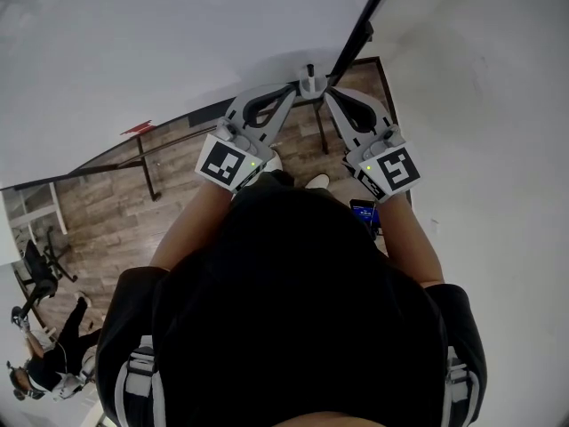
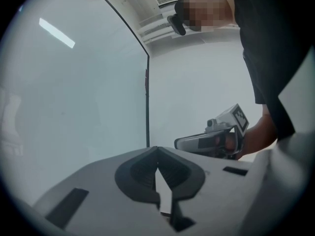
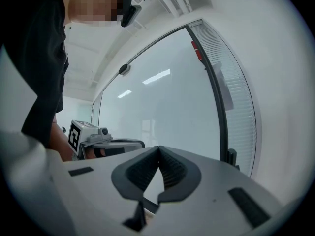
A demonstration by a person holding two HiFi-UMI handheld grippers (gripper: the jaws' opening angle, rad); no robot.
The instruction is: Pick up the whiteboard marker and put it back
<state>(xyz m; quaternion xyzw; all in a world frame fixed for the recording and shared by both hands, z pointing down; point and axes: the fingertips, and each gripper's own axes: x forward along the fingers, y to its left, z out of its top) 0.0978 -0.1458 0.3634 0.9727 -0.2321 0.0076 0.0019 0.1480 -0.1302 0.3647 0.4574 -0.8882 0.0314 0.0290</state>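
Grey left gripper (image 2: 157,150) is clenching, tips meeting on nothing | right gripper (image 3: 158,149) is pressing its jaws together likewise, empty | both are pointing toward the whiteboard (image 2: 74,112) | marker: place and look cannot be told.

Logged pale grey shells, charcoal ribbed pads on left gripper (image 2: 157,150) and right gripper (image 3: 158,149). Black-and-white square pattern on left cube (image 1: 227,163) and right cube (image 1: 391,169). Brown wood-grain on floor (image 1: 116,212). Glossy white on whiteboard (image 3: 162,107), black on frame (image 3: 219,107). Black on shirt (image 1: 293,318).
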